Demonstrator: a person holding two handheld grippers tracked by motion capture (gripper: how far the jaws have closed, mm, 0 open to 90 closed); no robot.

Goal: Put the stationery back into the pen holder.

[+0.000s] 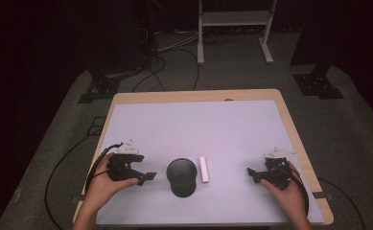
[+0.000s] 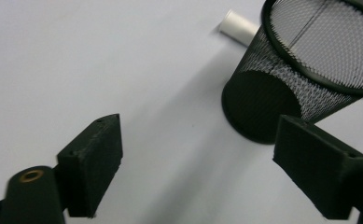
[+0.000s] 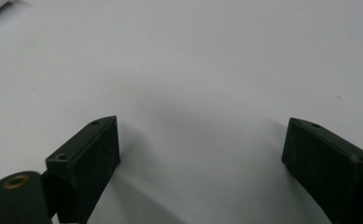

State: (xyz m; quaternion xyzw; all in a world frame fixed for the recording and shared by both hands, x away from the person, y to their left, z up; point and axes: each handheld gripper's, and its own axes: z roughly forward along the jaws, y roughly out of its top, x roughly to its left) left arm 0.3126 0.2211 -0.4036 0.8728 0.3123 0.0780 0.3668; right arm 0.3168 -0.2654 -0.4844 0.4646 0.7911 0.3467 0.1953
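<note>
resting low at the lower left of the high view, the left gripper (image 1: pixel 143 178) has its jaws spread wide with nothing between them, and points toward the black mesh cup (image 1: pixel 181 177) in the lower middle of the frame. in the left gripper view the cup (image 2: pixel 291 79) sits at the upper right, just beyond the right-hand pad (image 2: pixel 317 165) and not touching it, so it looks like an approach lined up to take the cup by its side wall or rim. the right gripper (image 1: pixel 252 174), at the lower right of the high view, is likewise spread and empty; its own view has bare table between the pads (image 3: pixel 88 163), which suggests it is parked out of the way.

the pads are blocky, matte black, slightly grainy. the cup is a straight-sided cylinder of fine wire mesh with a solid rolled rim and dark base, upright and see-through. just to its right lies a short white tube (image 1: pixel 203 168), smooth and opaque, lying flat, near the cup but apart from it. the table (image 1: pixel 222 124) is a pale, smooth sheet with a light wooden edge.
</note>
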